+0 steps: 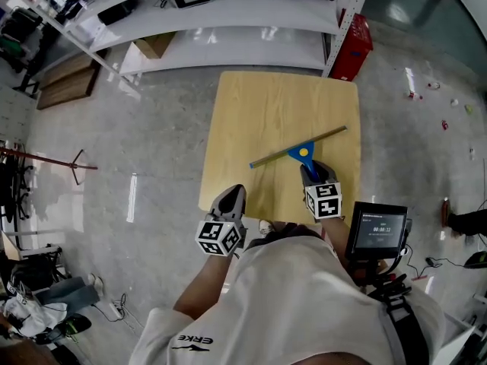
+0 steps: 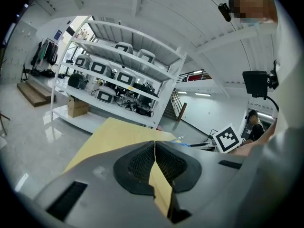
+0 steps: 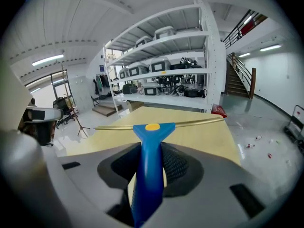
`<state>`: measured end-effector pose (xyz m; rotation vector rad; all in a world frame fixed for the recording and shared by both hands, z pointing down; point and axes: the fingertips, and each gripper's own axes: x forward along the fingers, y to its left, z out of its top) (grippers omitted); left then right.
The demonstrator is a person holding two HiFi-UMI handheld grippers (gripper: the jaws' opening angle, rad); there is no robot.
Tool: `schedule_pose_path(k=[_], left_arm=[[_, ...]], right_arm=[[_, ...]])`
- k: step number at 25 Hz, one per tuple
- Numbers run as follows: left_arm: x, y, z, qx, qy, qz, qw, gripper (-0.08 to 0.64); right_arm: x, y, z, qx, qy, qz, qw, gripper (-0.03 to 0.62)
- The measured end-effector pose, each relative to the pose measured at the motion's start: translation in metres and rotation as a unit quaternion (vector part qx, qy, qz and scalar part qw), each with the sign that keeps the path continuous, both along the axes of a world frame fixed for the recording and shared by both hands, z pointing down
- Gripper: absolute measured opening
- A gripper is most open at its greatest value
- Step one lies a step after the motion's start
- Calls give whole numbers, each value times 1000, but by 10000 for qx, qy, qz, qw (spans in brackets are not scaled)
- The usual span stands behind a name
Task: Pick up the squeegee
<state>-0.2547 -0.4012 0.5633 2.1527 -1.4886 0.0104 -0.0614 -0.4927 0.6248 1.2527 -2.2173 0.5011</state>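
Note:
The squeegee (image 1: 300, 150) has a blue handle, a yellow dot and a long brass-coloured blade. It hangs a little above the wooden table (image 1: 259, 105). My right gripper (image 1: 310, 169) is shut on its blue handle (image 3: 148, 175), with the blade (image 3: 199, 122) crosswise ahead of the jaws in the right gripper view. My left gripper (image 1: 234, 194) hovers at the table's near left edge. Its pads (image 2: 142, 163) meet with nothing between them.
White shelving (image 1: 228, 21) with monitors and cables stands beyond the table's far edge. A red box (image 1: 351, 46) leans at the shelving's right foot. A cardboard box (image 1: 154, 44) sits on the lowest shelf. A small screen (image 1: 378, 229) is mounted near the person's right side.

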Motion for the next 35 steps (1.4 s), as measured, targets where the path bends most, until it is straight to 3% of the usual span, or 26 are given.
schedule_pose_path(k=[13, 20, 25, 35], left_arm=[[17, -22, 0, 340, 71, 311, 9989, 9], [23, -19, -6, 512, 7, 336, 9981, 9], [51, 31, -38, 664, -52, 281, 9974, 9], [115, 99, -49, 740, -134, 109, 9971, 9]], right_arm=[[26, 6, -41, 391, -422, 419, 9975, 135], [29, 21, -53, 555, -647, 395, 9956, 137], [54, 74, -89, 719, -771, 293, 9940, 137], [116, 142, -105, 804, -945, 166, 9921, 137]])
